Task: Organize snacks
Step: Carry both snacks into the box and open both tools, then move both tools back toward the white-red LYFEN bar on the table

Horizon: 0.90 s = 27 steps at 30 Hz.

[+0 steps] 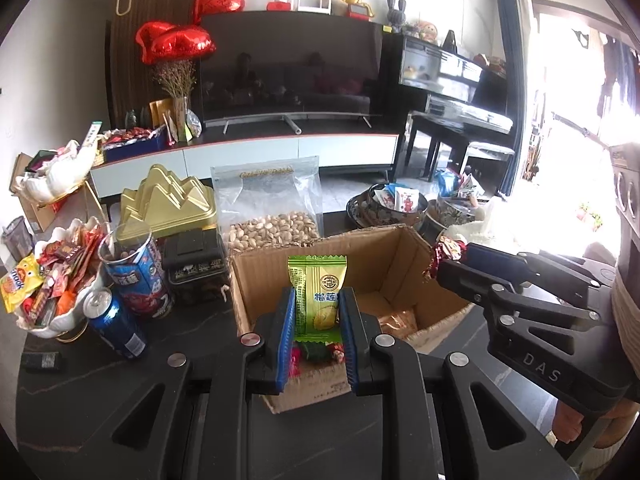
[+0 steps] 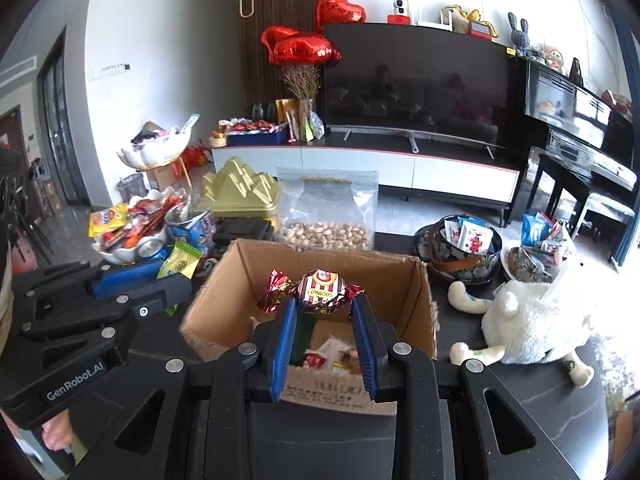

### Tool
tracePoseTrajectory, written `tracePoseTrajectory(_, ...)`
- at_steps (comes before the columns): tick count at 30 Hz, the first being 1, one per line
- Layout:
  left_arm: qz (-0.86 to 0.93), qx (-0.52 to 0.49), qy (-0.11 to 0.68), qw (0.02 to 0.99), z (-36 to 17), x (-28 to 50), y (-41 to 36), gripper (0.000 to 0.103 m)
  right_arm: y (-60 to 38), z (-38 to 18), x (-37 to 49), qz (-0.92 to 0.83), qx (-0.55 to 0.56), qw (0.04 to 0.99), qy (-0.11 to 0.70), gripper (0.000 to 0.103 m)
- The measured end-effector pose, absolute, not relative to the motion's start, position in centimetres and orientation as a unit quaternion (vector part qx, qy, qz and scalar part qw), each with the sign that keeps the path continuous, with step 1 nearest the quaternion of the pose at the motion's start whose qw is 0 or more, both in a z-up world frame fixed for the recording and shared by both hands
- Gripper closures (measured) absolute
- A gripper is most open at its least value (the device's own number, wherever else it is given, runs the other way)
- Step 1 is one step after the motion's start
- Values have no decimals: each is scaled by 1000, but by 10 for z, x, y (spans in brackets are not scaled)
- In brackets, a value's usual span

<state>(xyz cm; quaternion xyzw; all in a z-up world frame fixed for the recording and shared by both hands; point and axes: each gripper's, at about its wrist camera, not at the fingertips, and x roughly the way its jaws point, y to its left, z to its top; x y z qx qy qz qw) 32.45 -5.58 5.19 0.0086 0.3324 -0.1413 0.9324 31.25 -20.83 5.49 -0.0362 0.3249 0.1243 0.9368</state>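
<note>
Clenched on a green durian-candy wrapper (image 1: 317, 296), held upright, the left tool (image 1: 318, 312) hangs over the open brown cardboard box (image 1: 404, 256) on the dark desk (image 1: 80, 392). Right tool (image 2: 325, 312) grips a red-striped foil coconut sweet (image 2: 320, 290) above the same box; both snacks lie directly over it.

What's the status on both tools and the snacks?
Left tool shut on green snack packet. Right tool shut on coconut candy. Both above open cardboard box; nothing in the way.
</note>
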Motion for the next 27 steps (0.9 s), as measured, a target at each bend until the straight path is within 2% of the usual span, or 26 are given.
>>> tracePoseTrajectory(4, -138, 16, 341, 930, 45, 344, -59, 79, -209, 50, 325, 115, -38, 935, 333, 71)
tracePoseTrajectory(7, -121, 21, 345, 930, 41, 354, -60, 60, -208, 46, 332, 104, -45, 935, 337, 61)
tracePoseTrajectory(12, -101, 28, 342, 934, 41, 343, -57, 48, -209, 43, 331, 96, -50, 934, 341, 59)
tracePoseTrajectory(16, -85, 36, 333, 938, 46, 323, -55, 45, -210, 43, 317, 99, -53, 935, 335, 52)
tracePoseTrajectory(21, -76, 39, 319, 944, 51, 290, -53, 36, -214, 46, 290, 100, -54, 940, 323, 52)
tracePoseTrajectory(24, -77, 42, 308, 947, 53, 271, -54, 34, -216, 49, 272, 99, -57, 943, 314, 45)
tracePoseTrajectory(27, -68, 47, 295, 952, 55, 252, -54, 29, -218, 52, 253, 96, -60, 945, 306, 44)
